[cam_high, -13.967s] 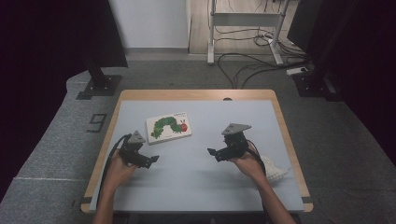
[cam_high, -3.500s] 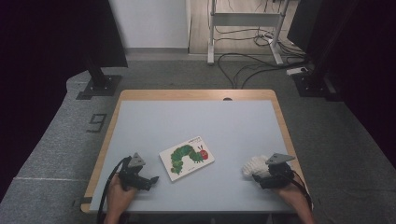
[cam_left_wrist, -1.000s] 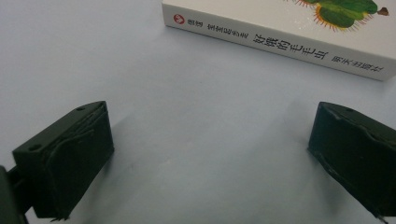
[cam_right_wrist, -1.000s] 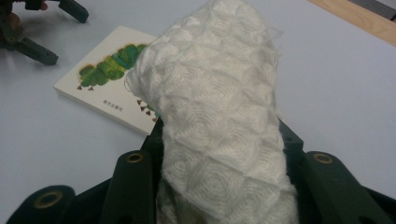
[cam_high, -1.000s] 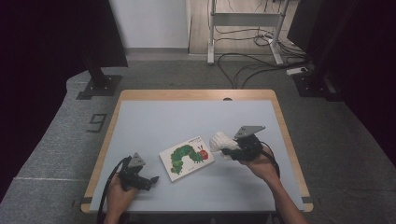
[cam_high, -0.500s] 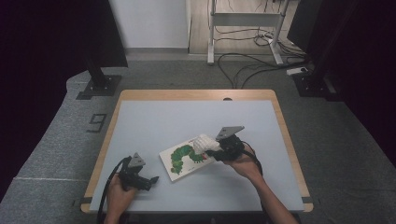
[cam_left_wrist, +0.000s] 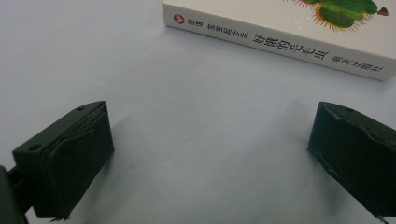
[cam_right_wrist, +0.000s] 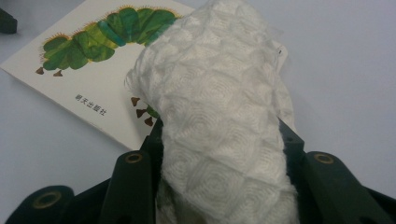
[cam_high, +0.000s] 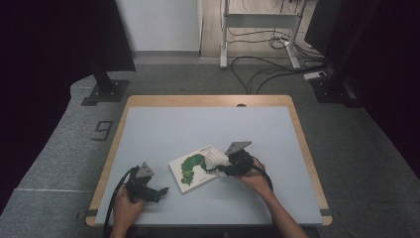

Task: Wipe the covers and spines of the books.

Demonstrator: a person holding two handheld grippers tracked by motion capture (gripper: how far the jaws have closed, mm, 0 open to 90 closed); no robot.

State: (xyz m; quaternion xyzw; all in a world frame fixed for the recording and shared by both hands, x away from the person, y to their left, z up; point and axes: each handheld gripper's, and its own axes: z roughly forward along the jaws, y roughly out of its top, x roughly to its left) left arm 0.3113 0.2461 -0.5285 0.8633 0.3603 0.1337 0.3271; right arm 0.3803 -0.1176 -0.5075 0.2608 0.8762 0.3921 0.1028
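Observation:
A white picture book (cam_high: 194,167) with a green caterpillar on its cover lies flat on the pale blue table (cam_high: 208,129), near the front middle. My right gripper (cam_high: 224,166) is shut on a wad of white quilted cloth (cam_high: 216,158), which rests on the book's right end. In the right gripper view the cloth (cam_right_wrist: 219,116) bulges up between the black jaws and covers the caterpillar's head end of the book (cam_right_wrist: 88,79). My left gripper (cam_high: 159,190) stands open near the front left, low over bare table. The book's spine (cam_left_wrist: 280,44) with printed characters lies ahead of it.
A wooden rim (cam_high: 208,100) frames the table. Beyond it on the grey floor are a black stand base (cam_high: 106,91), a metal frame with cables (cam_high: 257,44) and a "9" mark (cam_high: 103,130). Bare table lies behind and right of the book.
My right gripper has come down and to the left with the cloth, from beside the book's right edge onto its cover. The left gripper and the book have kept still.

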